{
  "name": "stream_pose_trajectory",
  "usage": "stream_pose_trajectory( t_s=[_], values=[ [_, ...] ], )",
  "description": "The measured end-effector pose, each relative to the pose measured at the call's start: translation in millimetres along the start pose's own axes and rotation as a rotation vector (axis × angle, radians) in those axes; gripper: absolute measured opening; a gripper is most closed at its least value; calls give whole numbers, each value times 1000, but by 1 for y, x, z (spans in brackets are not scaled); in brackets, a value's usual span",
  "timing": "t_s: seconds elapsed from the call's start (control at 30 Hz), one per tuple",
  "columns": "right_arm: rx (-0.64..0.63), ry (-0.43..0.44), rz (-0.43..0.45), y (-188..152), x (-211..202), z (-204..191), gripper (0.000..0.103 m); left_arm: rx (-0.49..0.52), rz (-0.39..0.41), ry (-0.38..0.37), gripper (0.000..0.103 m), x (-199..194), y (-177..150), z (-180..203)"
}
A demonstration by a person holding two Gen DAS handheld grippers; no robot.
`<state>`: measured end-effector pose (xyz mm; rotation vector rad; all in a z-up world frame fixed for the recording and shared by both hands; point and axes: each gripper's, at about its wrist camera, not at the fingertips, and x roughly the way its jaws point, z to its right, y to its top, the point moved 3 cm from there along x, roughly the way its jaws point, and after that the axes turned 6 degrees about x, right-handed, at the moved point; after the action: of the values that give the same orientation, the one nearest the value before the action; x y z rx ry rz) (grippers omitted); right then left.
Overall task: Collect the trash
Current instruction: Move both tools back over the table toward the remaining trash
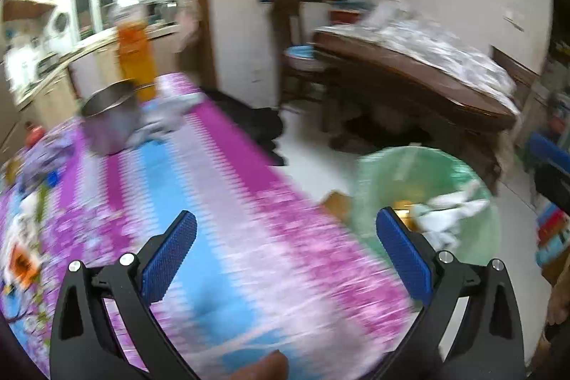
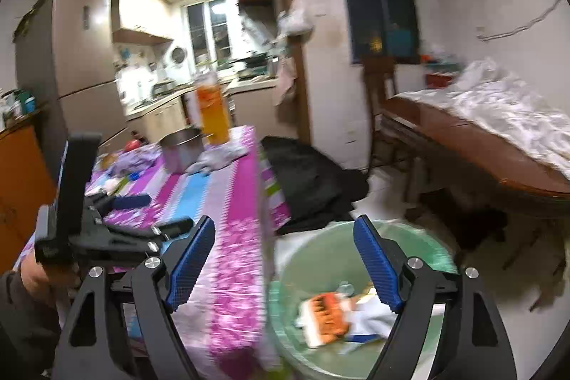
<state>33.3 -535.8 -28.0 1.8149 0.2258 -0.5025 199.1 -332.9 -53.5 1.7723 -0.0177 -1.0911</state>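
Trash sat in a green-lined bin (image 2: 359,301) on the floor beside the table (image 2: 231,237).

An orange wrapper (image 2: 326,310) lay in the bin, directly below the right gripper (image 2: 285,259), whose fingers were spread and empty. The left gripper (image 1: 285,248), also spread wide and empty, hovered over the tablecloth; a pot (image 2: 180,148) and bottle (image 2: 213,109) stood far behind.

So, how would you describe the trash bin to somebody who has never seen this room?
Start at the table with the purple and blue striped cloth. On the floor beside its edge stands the trash bin, lined with a pale green bag. It is the only round open container on the floor here, with an orange and white wrapper inside.
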Motion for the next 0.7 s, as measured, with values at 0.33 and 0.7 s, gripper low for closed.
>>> stream_pose_trajectory(
  t_s=[0.33, 0.7],
  values=[
    [-111, 182, -83, -16, 50, -114, 84, -111, -36, 331, 89, -63, -62, -199],
    [-224, 384, -16, 4, 70, -249, 95, -488, 498, 645, 98, -294, -37, -355]
  ],
)
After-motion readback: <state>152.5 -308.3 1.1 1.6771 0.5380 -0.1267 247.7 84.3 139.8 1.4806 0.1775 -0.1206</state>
